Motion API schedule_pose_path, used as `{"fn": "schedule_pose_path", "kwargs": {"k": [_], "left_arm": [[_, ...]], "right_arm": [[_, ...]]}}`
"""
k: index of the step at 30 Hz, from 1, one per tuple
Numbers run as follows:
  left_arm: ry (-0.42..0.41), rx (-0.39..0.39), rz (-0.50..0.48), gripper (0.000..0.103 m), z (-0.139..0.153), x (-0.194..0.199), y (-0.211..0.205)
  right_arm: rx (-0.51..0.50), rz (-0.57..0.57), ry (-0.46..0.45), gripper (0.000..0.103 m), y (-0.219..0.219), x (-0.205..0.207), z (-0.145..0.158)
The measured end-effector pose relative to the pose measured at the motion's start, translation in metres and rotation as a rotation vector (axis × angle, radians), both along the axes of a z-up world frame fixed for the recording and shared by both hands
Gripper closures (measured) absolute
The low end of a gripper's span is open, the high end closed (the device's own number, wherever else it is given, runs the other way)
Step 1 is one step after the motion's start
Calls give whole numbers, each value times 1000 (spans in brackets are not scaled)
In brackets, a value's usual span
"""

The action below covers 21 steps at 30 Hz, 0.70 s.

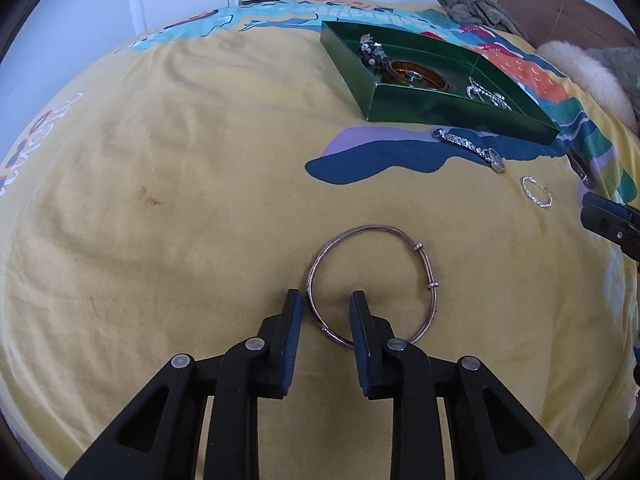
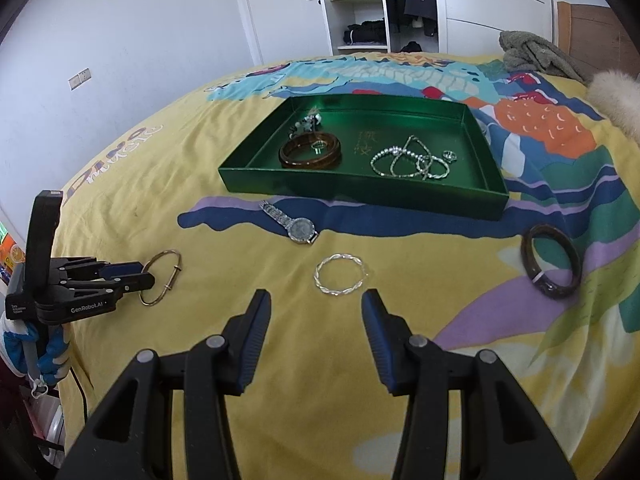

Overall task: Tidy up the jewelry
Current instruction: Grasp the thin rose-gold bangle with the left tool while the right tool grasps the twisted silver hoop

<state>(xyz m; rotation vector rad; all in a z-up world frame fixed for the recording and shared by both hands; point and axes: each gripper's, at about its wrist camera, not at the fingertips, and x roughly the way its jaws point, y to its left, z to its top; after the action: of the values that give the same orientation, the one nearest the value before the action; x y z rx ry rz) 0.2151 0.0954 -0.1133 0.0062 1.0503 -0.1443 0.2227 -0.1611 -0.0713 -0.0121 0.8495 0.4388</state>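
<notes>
A thin gold bangle [image 1: 374, 284] lies on the yellow bedspread. My left gripper [image 1: 326, 300] is open, its jaws straddling the bangle's near left rim; it also shows in the right wrist view [image 2: 146, 276] with the bangle [image 2: 162, 278]. My right gripper [image 2: 316, 300] is open and empty, just short of a twisted silver bracelet [image 2: 340, 274]. A silver watch [image 2: 290, 222] lies in front of the green tray [image 2: 360, 192]. A dark brown bangle [image 2: 552, 262] lies to the right. The tray holds a brown bangle [image 2: 310, 152], silver chains [image 2: 412, 160], rings and beads.
A grey knit garment [image 2: 536, 54] and a pale fur piece [image 2: 616, 96] lie at the bed's far right by a wooden headboard. A white wall and an open wardrobe [image 2: 360, 12] stand beyond the bed. The bed's left edge drops off near the left gripper.
</notes>
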Motion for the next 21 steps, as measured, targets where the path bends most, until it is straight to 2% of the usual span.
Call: {"fn": "schedule_pose_path", "kwargs": {"k": [7,16,19,21], "left_arm": [[-2,59,-40,93,-4,2,-11],[-36,126,-48,99,-6,3,-25],[-59,149,-40,99,-4,0,-29],[-74,147,-27,99,-1,-3,-30]], "right_arm": [[-32,-2,34,54,8,25,-25],[-87,-9,54,54,22,52,-43],[-95,-18,48,62,22,50,-46],[-84,-24,48,64,19,48,-45]]}}
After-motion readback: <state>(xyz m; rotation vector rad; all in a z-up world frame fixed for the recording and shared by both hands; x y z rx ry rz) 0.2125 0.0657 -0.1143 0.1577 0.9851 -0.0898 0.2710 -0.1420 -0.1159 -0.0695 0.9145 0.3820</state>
